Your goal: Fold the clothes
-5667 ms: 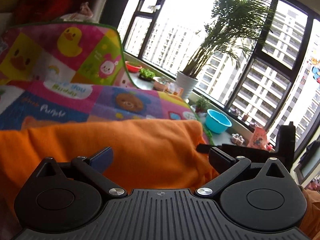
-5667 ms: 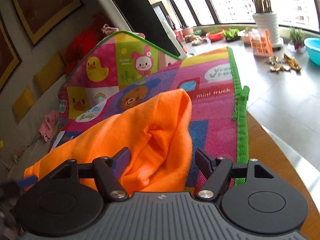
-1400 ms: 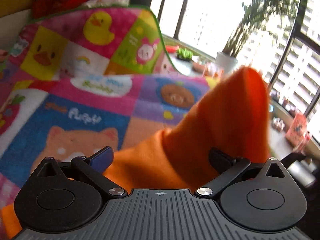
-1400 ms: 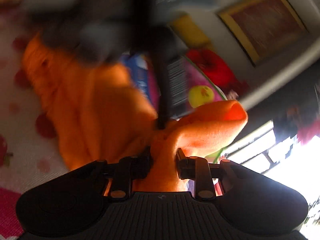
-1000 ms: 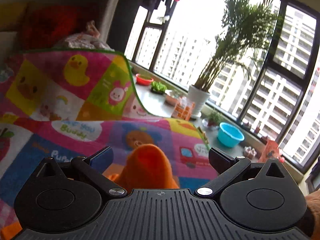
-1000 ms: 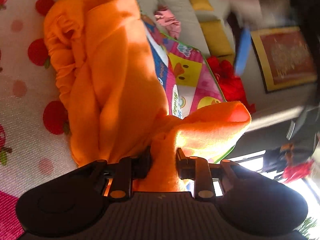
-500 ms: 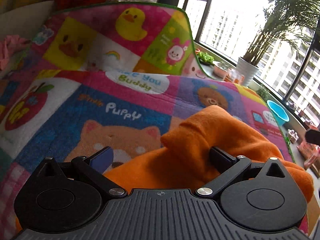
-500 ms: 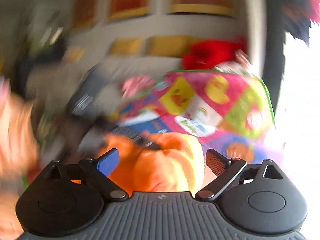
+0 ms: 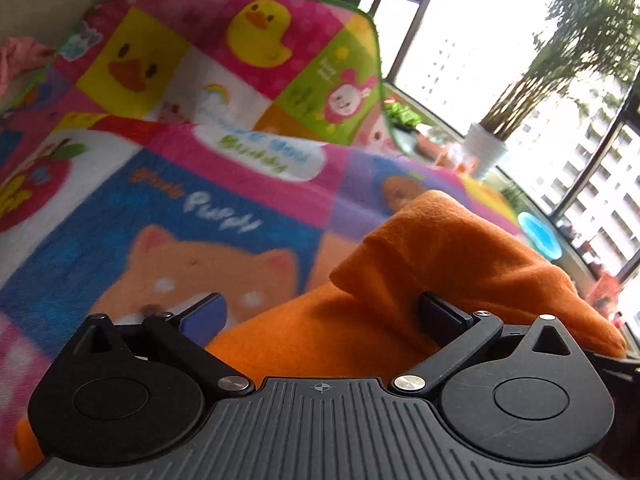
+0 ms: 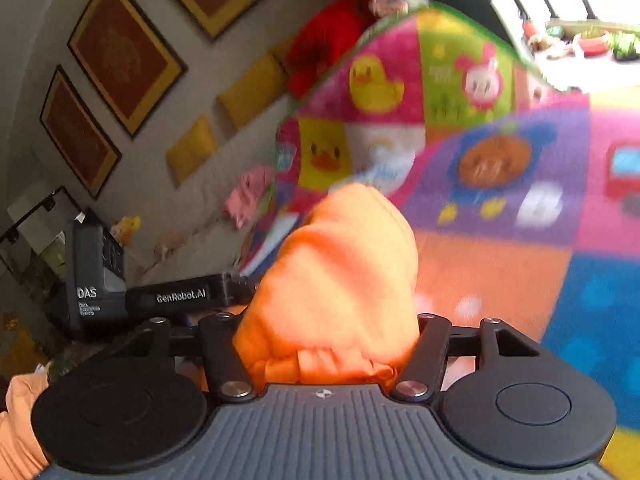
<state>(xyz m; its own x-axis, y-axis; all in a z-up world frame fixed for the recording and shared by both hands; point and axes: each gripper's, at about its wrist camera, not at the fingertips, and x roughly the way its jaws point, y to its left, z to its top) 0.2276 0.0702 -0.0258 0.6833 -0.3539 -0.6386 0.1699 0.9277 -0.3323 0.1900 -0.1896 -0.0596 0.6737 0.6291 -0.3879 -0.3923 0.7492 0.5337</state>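
Observation:
An orange garment (image 9: 440, 264) lies bunched on a colourful cartoon play mat (image 9: 224, 168). My left gripper (image 9: 320, 312) is open; a raised fold of the garment sits against its right finger (image 9: 440, 312), and its blue left pad (image 9: 204, 314) is over the mat. In the right wrist view the orange garment (image 10: 344, 280) bulges up between the fingers of my right gripper (image 10: 328, 336), which are part closed and press a thick bunch of it. The left gripper's body (image 10: 160, 296) shows to the left there.
The mat's far end (image 10: 400, 80) climbs up a sofa back with a red cushion (image 10: 328, 36) and a pink cloth (image 10: 248, 196). Framed pictures (image 10: 120, 56) hang on the wall. A window ledge with a potted plant (image 9: 484, 148) and a blue bowl (image 9: 540, 236) lies at the right.
My right gripper opened half a second ago and has now closed on a bunch of the orange garment. My left gripper stayed open and shifted slightly lower over the mat.

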